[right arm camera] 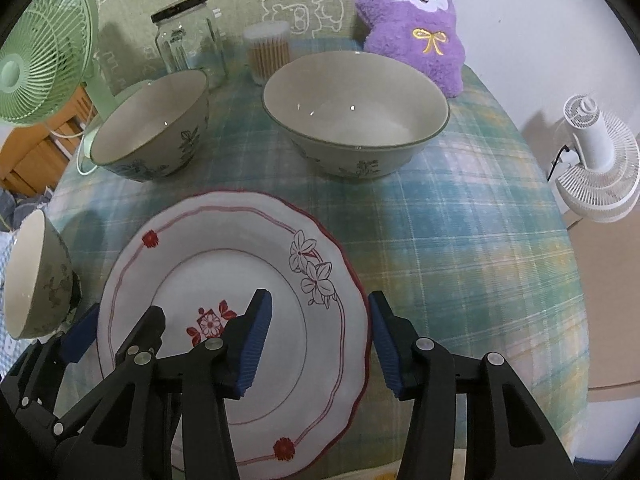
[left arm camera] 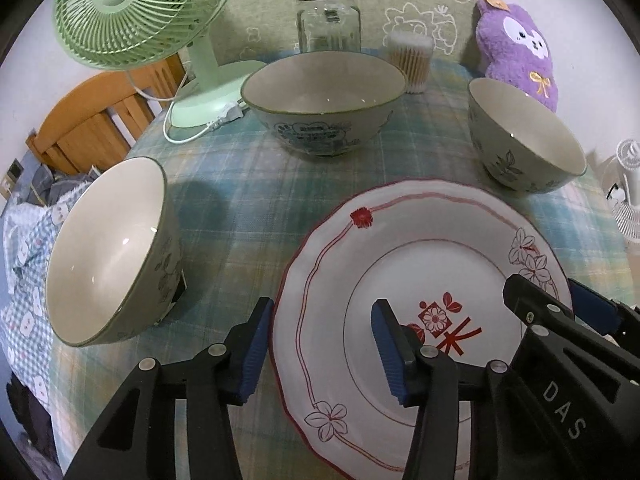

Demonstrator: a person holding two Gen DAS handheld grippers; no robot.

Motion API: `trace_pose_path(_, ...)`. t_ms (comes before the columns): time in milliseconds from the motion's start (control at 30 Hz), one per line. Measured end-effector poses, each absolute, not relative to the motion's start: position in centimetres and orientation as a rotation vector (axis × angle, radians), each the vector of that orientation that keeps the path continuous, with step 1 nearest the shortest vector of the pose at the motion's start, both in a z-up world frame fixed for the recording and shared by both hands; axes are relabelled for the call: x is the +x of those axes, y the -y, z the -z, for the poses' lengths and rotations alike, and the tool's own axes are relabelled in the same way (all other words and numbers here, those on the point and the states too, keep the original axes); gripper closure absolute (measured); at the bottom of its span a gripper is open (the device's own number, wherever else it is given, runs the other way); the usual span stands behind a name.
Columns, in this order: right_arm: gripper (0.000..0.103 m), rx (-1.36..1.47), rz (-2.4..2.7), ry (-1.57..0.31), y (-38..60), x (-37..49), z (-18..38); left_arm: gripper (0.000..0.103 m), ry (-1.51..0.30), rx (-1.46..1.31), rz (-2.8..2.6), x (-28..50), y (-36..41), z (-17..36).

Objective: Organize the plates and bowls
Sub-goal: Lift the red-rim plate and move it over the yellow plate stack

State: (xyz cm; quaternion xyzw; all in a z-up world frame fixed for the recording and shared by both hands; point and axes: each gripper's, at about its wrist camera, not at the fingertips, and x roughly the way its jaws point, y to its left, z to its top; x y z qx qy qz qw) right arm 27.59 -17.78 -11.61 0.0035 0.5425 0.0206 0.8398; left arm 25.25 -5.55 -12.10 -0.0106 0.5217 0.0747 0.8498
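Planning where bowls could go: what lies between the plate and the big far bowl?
Only bare plaid tablecloth between plate and big bowl, in the right wrist view.

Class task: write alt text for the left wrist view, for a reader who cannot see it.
The left tongs straddle the left rim of a red-patterned plate on a plaid tablecloth; the right tongs straddle its opposite rim. Three bowls surround it, with a green fan behind.

3 bowls (left arm camera: 320, 92), 1 plate (left arm camera: 340, 280) (& 2 fans (left arm camera: 120, 4))

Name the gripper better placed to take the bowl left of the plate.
Left. The left gripper straddles the plate at the rim beside that bowl; the right gripper straddles the far rim, with the plate between.
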Motion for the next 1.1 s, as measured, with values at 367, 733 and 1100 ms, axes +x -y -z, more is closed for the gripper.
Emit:
trace_pose_path(367, 0.050, 0.017, -0.022, -1.121, 17.8, 26.0, 9.6, 0.054, -1.068, -0.019, -0.142, 23.9, 5.7, 10.0)
trace_pose_path(733, 0.050, 0.026, 0.012, -1.078, 17.8, 22.8, 6.6, 0.054, -1.028, -0.010, -0.104, 21.3, 5.7, 7.4)
trace_pose_path(1100, 0.050, 0.055, 0.096, -1.033, 19.7, 17.5, 4.3, 0.054, -0.983, 0.021, -0.012, 17.5, 7.4, 5.5)
